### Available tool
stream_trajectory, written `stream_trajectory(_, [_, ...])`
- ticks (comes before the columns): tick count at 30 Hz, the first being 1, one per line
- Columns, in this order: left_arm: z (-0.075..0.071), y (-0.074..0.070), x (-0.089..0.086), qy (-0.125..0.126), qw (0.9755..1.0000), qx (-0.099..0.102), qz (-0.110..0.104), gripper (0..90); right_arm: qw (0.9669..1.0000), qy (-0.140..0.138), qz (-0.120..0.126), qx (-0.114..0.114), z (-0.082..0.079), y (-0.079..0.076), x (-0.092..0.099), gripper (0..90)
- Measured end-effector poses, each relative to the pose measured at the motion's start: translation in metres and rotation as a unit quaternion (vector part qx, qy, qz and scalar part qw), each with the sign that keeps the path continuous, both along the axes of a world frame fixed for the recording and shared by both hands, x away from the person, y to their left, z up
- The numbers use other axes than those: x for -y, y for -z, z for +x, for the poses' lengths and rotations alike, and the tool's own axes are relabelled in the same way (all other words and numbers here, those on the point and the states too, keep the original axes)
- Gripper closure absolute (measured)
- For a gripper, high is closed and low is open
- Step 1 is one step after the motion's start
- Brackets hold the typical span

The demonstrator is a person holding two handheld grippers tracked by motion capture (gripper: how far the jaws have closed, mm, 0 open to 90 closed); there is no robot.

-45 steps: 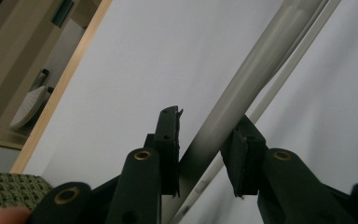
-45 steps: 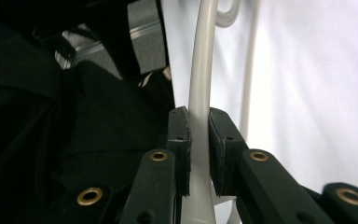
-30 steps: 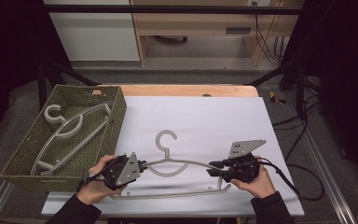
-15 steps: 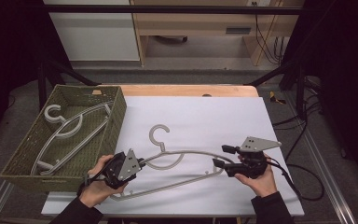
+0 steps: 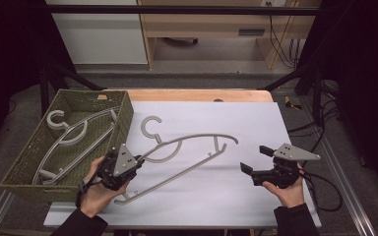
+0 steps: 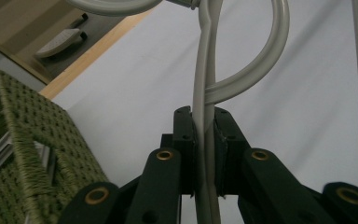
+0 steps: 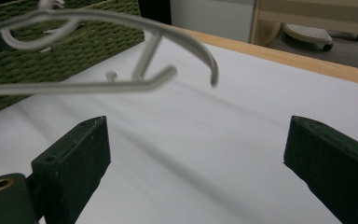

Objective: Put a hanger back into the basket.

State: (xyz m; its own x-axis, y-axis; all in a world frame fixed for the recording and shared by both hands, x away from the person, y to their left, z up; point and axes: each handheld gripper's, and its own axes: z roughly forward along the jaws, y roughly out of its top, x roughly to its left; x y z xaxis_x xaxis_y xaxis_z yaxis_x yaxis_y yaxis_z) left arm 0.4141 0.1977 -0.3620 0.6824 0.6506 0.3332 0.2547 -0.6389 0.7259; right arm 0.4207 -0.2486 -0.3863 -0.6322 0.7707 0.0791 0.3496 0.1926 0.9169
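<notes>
A: How do you think that grey plastic hanger (image 5: pixel 187 157) handles?

B: Light and stiff, I'd judge. It is a thin moulded frame with a hook, two curved shoulders and a straight bottom bar. The surface looks smooth, so it may slip or pivot in a narrow grip.

A: Where is it now?

B: Over the white table cover (image 5: pixel 236 123), just right of the green woven basket (image 5: pixel 24 169), tilted, with its hook toward the basket's near corner. Two more hangers (image 5: pixel 71 142) lie in the basket.

A: And who has it?

B: The left gripper (image 5: pixel 137 160). In the left gripper view its jaws are clamped on the hanger's arm (image 6: pixel 205 154) close to where the loop below the hook crosses it. That is a sound place: near the neck, so the long frame swings less. A hold at the far tip would let it lever round.

A: The right gripper (image 5: pixel 256 158)?

B: Its jaws have just been opening and now stand wide apart with nothing between them; in the right gripper view the hanger's free end (image 7: pixel 212 70) hangs ahead, well clear of the pads (image 7: pixel 79 149).

A: Poses?

B: The left hand (image 5: pixel 94 189) sits near the basket's front corner, gripper pointing right along the hanger. The right hand (image 5: pixel 288 189) rests low at the table's right side, gripper aimed left toward the hanger.
</notes>
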Motion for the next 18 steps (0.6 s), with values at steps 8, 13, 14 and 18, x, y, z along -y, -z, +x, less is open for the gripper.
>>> stream_trajectory(8, [0.003, -0.031, -0.028, -0.026, 0.9986, 0.026, -0.038, 81.0, 0.9998, 0.016, -0.009, -0.007, 0.001, 0.005, 0.003, 6.2])
stream_trajectory(13, [0.008, -0.048, -0.042, -0.042, 0.9976, 0.039, -0.038, 81.1, 0.9997, 0.024, -0.009, -0.006, 0.001, 0.006, 0.003, 5.0])
stream_trajectory(14, [0.009, -0.053, -0.046, -0.046, 0.9974, 0.041, -0.038, 81.1, 0.9996, 0.026, -0.006, -0.006, 0.001, 0.006, 0.003, 4.8])
stream_trajectory(18, [0.013, -0.064, -0.057, -0.059, 0.996, 0.049, -0.047, 81.0, 0.9993, 0.036, -0.005, -0.006, 0.0, 0.009, 0.004, 4.4])
